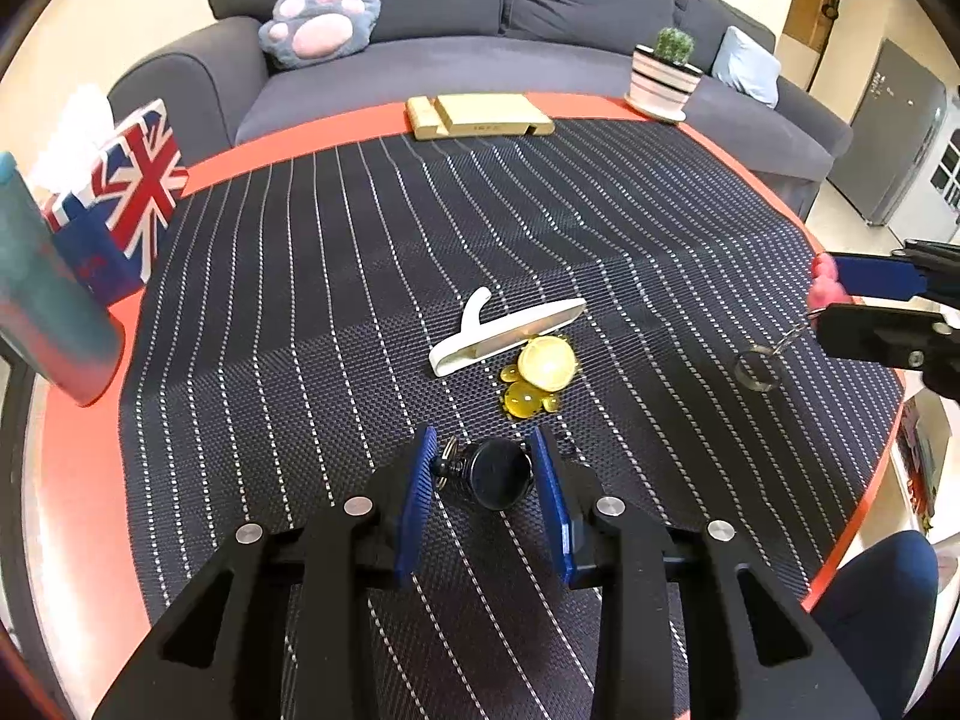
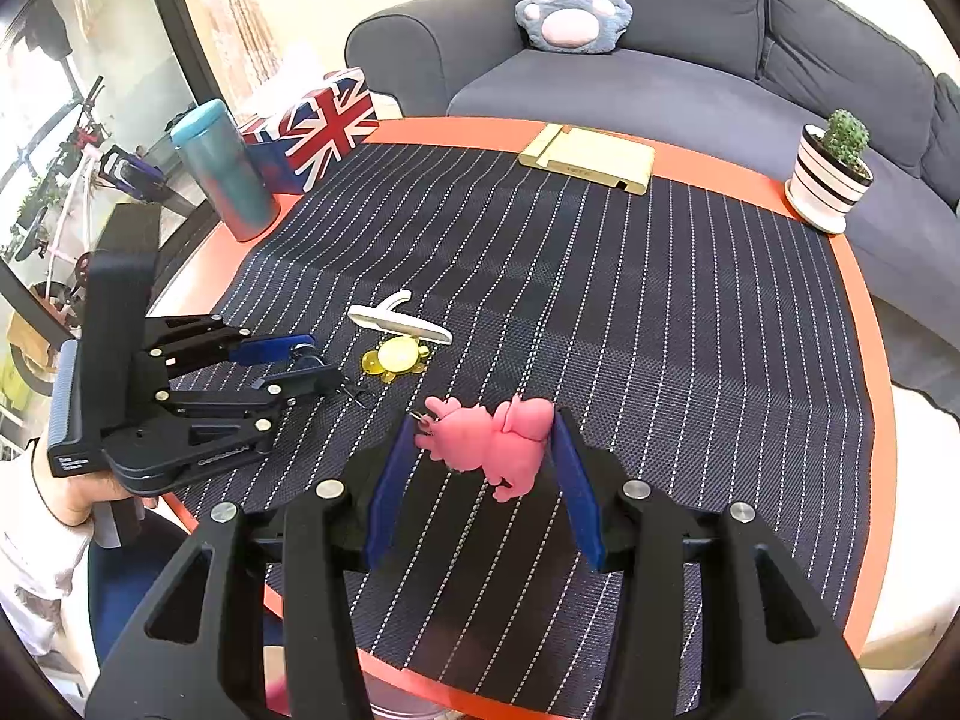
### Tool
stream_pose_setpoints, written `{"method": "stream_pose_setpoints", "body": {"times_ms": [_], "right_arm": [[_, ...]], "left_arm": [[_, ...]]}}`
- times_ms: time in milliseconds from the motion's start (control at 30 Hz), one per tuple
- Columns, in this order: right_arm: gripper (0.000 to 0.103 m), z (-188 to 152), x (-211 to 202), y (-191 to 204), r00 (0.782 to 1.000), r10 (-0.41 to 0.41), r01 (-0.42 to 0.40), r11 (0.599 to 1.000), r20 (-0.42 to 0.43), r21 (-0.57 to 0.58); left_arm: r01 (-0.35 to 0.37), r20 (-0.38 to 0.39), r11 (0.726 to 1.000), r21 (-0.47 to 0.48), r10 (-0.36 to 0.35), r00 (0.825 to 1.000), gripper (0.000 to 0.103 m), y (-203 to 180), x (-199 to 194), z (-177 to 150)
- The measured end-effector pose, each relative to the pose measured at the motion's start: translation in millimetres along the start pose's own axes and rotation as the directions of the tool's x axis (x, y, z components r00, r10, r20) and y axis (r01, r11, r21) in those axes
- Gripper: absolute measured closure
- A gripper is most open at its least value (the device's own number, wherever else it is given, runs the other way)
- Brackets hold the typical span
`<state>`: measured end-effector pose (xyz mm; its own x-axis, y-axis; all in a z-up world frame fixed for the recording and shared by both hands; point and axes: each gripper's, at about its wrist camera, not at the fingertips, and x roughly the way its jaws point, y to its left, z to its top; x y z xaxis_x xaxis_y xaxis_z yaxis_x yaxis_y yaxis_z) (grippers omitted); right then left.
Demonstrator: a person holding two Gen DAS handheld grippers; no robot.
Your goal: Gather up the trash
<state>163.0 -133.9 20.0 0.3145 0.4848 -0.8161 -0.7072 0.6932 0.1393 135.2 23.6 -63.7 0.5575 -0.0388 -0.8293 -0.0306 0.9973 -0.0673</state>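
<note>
My right gripper (image 2: pixel 483 450) holds the pink pig keychain (image 2: pixel 495 438); my left gripper (image 1: pixel 483 468) has its jaws narrowed around the black badge reel (image 1: pixel 498 471). The white clip (image 1: pixel 504 330) and yellow turtle (image 1: pixel 540 375), just beyond the reel, remain uncollected.
</note>
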Motion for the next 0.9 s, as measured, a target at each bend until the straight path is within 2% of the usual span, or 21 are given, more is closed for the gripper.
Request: {"method": "stream_pose_setpoints", "body": {"times_ms": [200, 233, 267, 433, 467, 700, 833, 900], "right_arm": [[0.056, -6.9, -10.9, 5.0, 1.000, 0.000, 0.000, 1.000, 0.020, -0.009], [0.056, -8.8, -14.5, 6.5, 1.000, -0.005, 0.005, 1.000, 0.026, -0.013], [0.056, -9.9, -17.2, 7.3, 1.000, -0.006, 0.007, 1.000, 0.031, -0.016], [0.056, -19.0, -33.7, 13.8, 0.998, -0.004, 0.006, 1.000, 0.060, -0.026], [0.056, -20.7, -35.4, 14.7, 0.998, -0.003, 0.005, 1.000, 0.064, -0.027], [0.056, -31.5, -39.9, 19.3, 0.998, 0.001, 0.001, 1.000, 0.065, -0.028], [0.056, -32.4, -40.2, 19.1, 0.998, 0.006, -0.005, 1.000, 0.065, -0.022], [0.056, -33.4, -40.3, 18.9, 0.998, 0.007, -0.005, 1.000, 0.065, -0.021]], "left_arm": [[0.006, 0.037, 1.000, 0.023, -0.007, 0.999, 0.071, -7.8, -25.8, -3.4], [0.007, 0.046, 1.000, 0.028, -0.008, 0.999, 0.073, -9.5, -31.9, -4.8], [0.007, 0.052, 0.999, 0.033, -0.009, 0.999, 0.093, -10.7, -36.3, -5.6], [0.005, 0.082, 0.998, 0.062, -0.010, 0.997, 0.095, -22.2, -61.4, -14.4], [0.006, 0.087, 0.998, 0.066, -0.012, 0.996, 0.103, -24.2, -64.9, -16.3], [0.010, 0.102, 0.997, 0.072, -0.018, 0.995, 0.103, -24.4, -81.5, -24.2], [0.039, 0.095, 0.998, 0.050, -0.043, 0.995, 0.103, -15.8, -83.6, -23.2], [0.027, 0.093, 0.999, 0.045, -0.031, 0.995, 0.098, -11.6, -82.8, -21.7]]}}
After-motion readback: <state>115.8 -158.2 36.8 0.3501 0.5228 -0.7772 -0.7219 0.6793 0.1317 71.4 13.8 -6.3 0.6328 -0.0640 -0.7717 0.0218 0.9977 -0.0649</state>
